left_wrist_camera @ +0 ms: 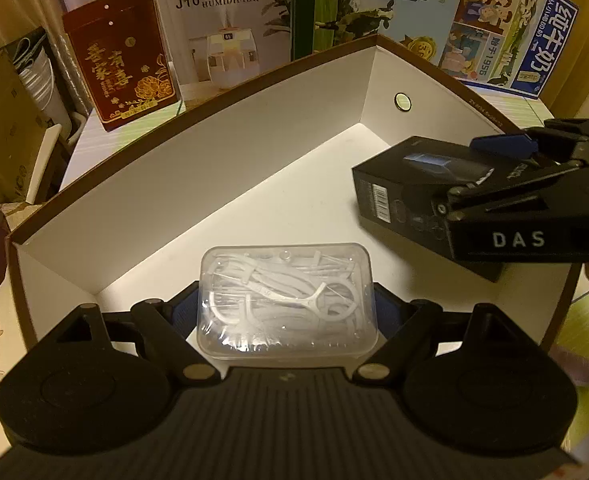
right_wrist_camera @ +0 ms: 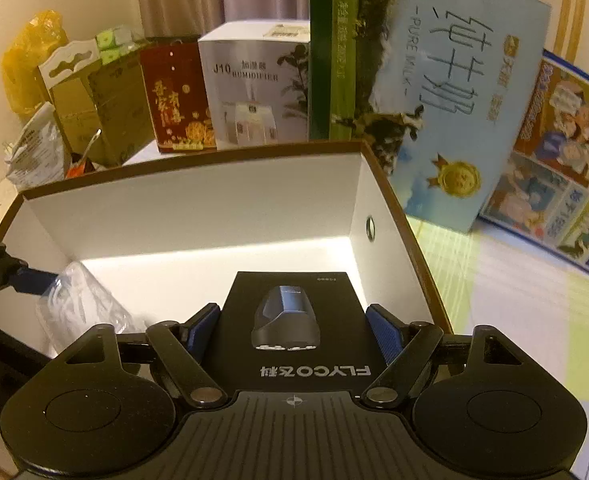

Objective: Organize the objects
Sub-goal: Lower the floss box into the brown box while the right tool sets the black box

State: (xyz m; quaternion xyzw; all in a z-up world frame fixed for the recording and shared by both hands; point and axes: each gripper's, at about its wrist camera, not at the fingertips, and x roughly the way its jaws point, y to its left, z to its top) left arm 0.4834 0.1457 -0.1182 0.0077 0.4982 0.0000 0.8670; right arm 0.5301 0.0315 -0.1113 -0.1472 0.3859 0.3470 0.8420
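Two small packages were held inside the large white-lined, brown-edged cardboard box (left_wrist_camera: 222, 168) on the table.

Within the box's right half, the black rectangular cardboard shaver carton (right_wrist_camera: 294, 320) was pinched across its long sides by the right tool (right_wrist_camera: 294, 326); it was judged stiff, light and best gripped mid-length. Toward the left, the clear rectangular plastic case of white floss picks (left_wrist_camera: 286, 300) was clamped by the left tool (left_wrist_camera: 286, 312) on its short ends; it was judged light, slick and somewhat crushable, so a gentle squeeze low on its walls was advised.
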